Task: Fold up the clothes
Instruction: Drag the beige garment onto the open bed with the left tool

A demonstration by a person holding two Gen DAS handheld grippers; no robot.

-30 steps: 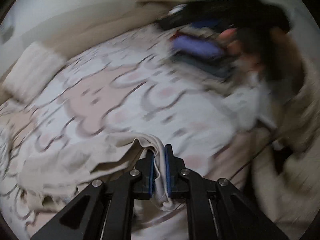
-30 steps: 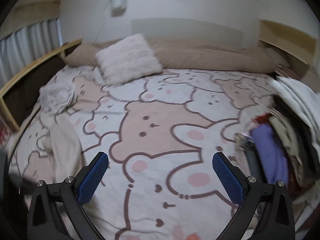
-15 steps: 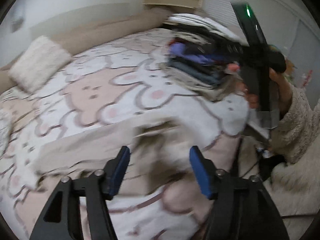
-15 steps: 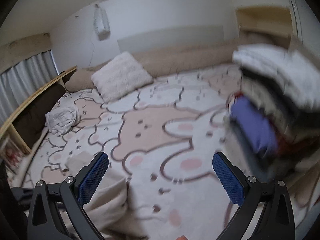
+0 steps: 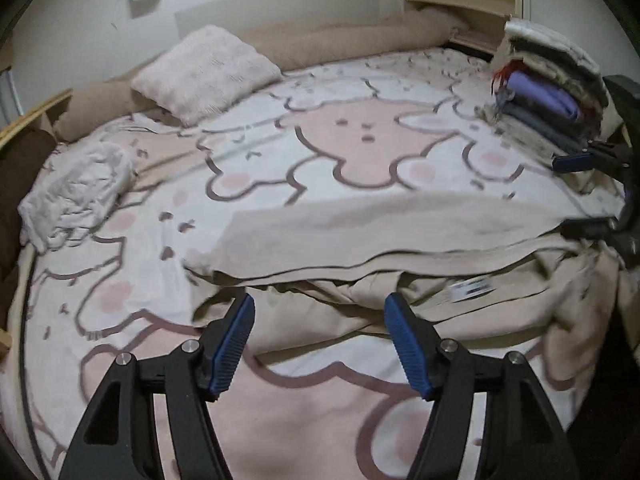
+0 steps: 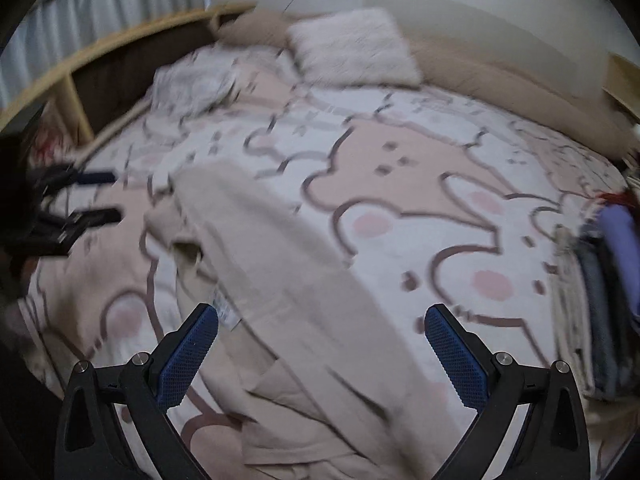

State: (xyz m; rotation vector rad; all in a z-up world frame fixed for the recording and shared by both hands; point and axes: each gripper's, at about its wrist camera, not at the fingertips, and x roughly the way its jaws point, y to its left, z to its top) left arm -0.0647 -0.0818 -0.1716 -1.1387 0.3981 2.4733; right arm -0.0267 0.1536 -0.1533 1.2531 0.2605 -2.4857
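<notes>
— While both claws hang over the bed [image 5: 280,420], how do they stand?

— The left gripper [image 5: 320,340] is spread; its jaws have just been opening, and nothing is between the two blue pads. The beige garment [image 5: 380,232] lies just ahead of its tips, flat on the cover and not touching them. The right gripper [image 6: 320,344] is also spread wide, with nothing pinched. The same garment [image 6: 280,280] runs under and ahead of it, between its two fingers in the picture, but the pads do not press it.

— How many clothes do you count?

— One beige garment in front of the claws, with one small white label on it [image 5: 472,288]. One crumpled white cloth [image 5: 76,192] is far to the left of the left claw. One stack of folded clothes [image 5: 548,96] stands far ahead and to the right of the left claw; how many pieces are in it I cannot tell, because it is blurred.

— And other things?

— One fluffy pale pillow [image 5: 204,72] is far ahead of both claws, at the head of the bed. One long beige bolster [image 5: 340,40] lies behind it, along the wall.
</notes>
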